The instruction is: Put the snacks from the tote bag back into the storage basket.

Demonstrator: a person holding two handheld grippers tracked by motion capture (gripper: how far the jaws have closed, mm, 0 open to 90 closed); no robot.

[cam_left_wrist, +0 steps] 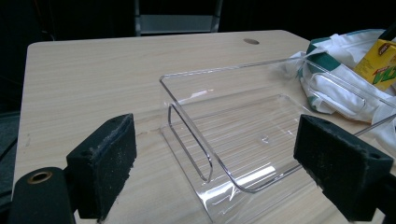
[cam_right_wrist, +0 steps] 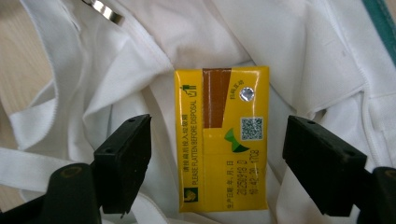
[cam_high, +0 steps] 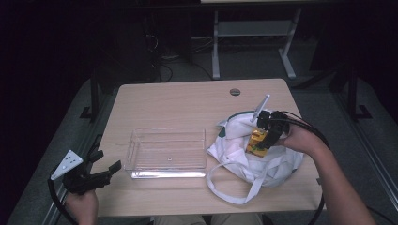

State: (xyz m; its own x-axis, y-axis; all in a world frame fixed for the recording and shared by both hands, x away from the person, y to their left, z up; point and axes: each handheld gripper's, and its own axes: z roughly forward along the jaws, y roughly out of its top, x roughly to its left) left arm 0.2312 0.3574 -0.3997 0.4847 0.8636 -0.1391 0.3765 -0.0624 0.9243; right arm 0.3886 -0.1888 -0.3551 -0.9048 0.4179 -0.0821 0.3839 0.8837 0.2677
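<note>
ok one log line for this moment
right gripper: open, jaws either side of yellow carton in white bag | left gripper: open, facing clear tray

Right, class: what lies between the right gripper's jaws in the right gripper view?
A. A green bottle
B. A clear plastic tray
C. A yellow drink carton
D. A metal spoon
C: the right gripper has its jaws standing open on either side of the yellow drink carton, which lies on the white cloth bag.
</note>
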